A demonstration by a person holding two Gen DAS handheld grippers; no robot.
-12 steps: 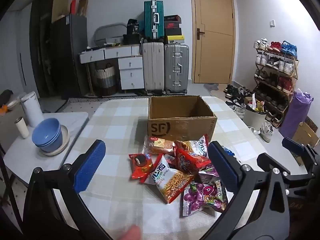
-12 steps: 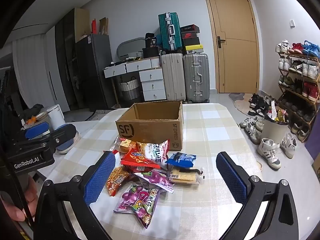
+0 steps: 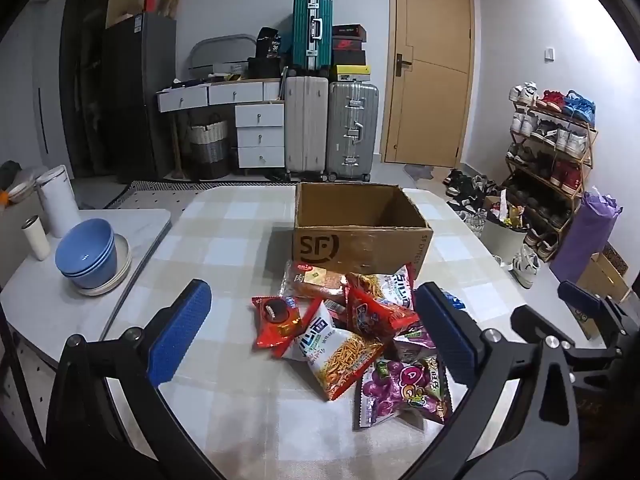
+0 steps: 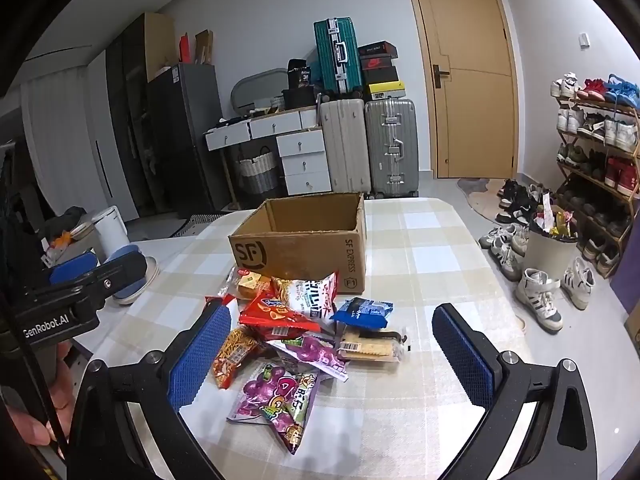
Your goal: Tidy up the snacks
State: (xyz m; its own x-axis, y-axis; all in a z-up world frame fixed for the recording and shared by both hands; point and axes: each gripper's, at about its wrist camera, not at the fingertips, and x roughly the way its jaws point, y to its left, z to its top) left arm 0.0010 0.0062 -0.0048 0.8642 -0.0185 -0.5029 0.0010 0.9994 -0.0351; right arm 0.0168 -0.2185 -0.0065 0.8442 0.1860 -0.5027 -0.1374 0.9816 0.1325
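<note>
The snacks [image 3: 352,332] lie in a pile mid-table [image 3: 224,248], touching the box [image 3: 360,236] (nothing inside shows). Left gripper [image 3: 312,336] and right gripper [image 4: 328,356] hover, jaws apart, holding nothing. Next: grab 1 bag.

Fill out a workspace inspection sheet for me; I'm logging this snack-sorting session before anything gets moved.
Surface: checked tablecloth on the table, no spills seen.
Job's things: open cardboard box looks empty where visible; snack packets piled in front of it, including a purple grape bag and a blue packet at the pile's right edge.
Clutter: blue bowls and white kettle on the side table.
Grippers: left gripper and right gripper both open, holding nothing.
Cables: nothing seen.
Surroundings: suitcases, door, shoe rack.
</note>
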